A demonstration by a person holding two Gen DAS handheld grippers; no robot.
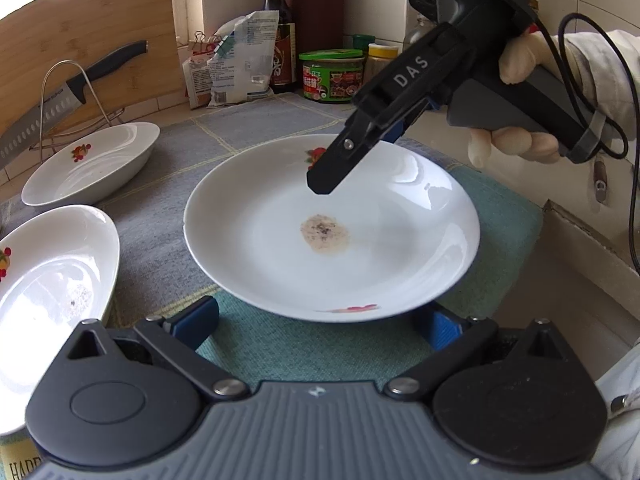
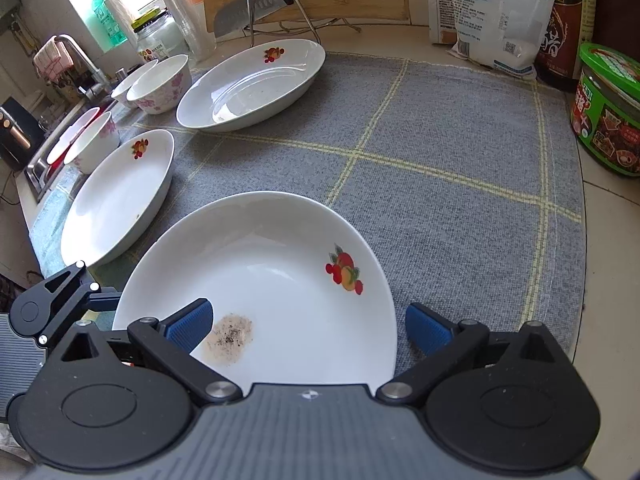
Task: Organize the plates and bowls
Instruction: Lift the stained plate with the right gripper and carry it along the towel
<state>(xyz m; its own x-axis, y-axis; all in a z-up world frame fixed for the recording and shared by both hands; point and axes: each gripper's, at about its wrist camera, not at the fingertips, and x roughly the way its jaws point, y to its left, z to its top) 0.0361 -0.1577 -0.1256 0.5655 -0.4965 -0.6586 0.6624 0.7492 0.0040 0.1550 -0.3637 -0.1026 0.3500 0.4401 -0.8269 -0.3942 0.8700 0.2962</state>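
A white plate (image 1: 332, 232) with fruit prints and a brown stain in its middle lies partly on a teal cloth (image 1: 312, 348). My left gripper (image 1: 318, 324) is open, with its blue pads (image 1: 196, 320) on either side of the plate's near rim. My right gripper (image 2: 308, 330) is also open. One of its pads hovers over the plate (image 2: 280, 280) near the stain and the other sits outside the rim. A gloved hand holds it, and in the left wrist view its black fingertips (image 1: 320, 184) hang just above the plate.
Two oval white dishes (image 2: 252, 84) (image 2: 120, 196) lie on the grey checked mat (image 2: 440, 200), with several flowered bowls (image 2: 160, 84) beyond, near the sink (image 2: 36, 172). A knife on a wire rack (image 2: 256, 4), bags, a bottle and a green-lidded jar (image 2: 608, 120) line the back.
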